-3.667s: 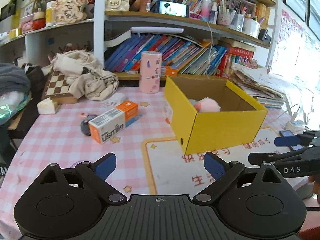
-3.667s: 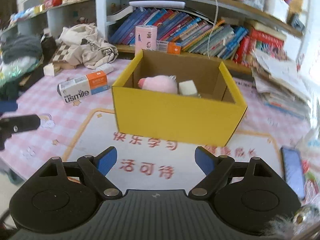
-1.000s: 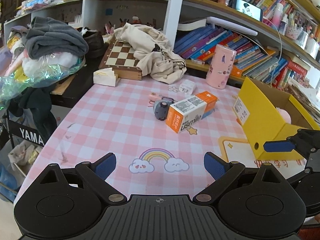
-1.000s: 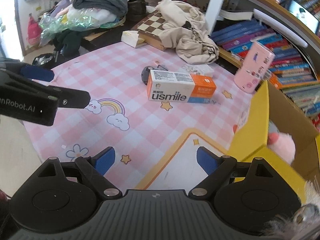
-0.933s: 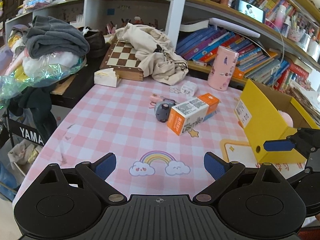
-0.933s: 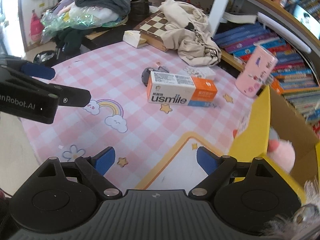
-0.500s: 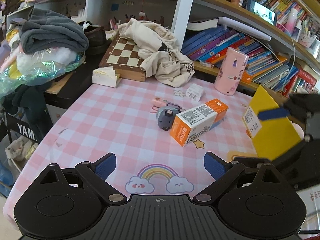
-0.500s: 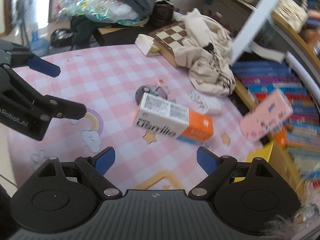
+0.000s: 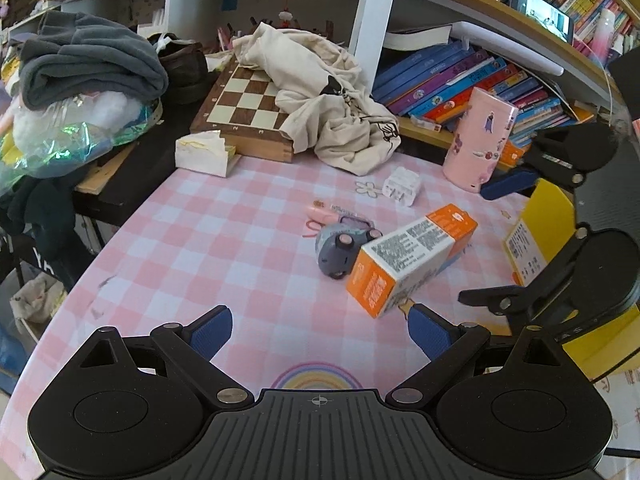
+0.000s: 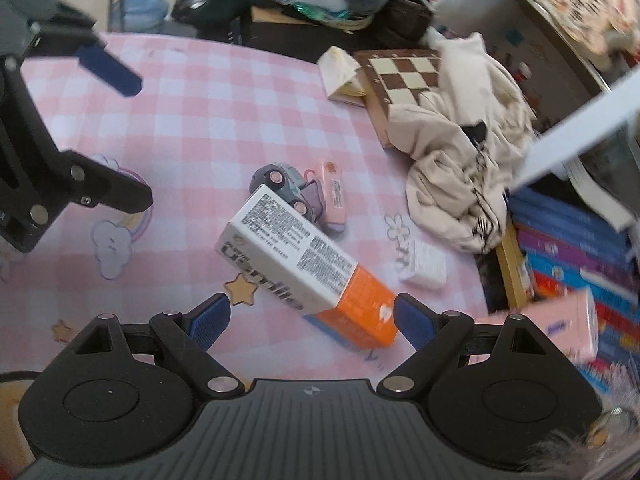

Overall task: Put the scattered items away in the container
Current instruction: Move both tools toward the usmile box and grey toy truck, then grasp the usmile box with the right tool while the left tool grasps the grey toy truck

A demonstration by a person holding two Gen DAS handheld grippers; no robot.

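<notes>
A white and orange usmile box [image 9: 408, 254] lies on the pink checked tablecloth [image 9: 224, 240]; it also shows in the right wrist view [image 10: 304, 256]. A small grey toy car [image 9: 340, 244] and a pink tube [image 9: 322, 213] lie just behind it. A white charger [image 9: 401, 191] lies farther back. The yellow container [image 9: 548, 216] stands at the right, partly hidden by my right gripper. My left gripper [image 9: 320, 330] is open and empty, short of the box. My right gripper [image 10: 310, 318] is open, its fingertips on either side of the box's orange end.
A pink cylinder [image 9: 480, 146] stands by the bookshelf. A chessboard [image 9: 244, 108] with a beige cloth [image 9: 332, 112] on it and a tissue pack [image 9: 204, 154] sit at the table's back edge. Clothes and bags pile up at the left.
Both grippers have moved left and closer to the scattered items. My right gripper has swung over the usmile box, which now lies between its open fingers.
</notes>
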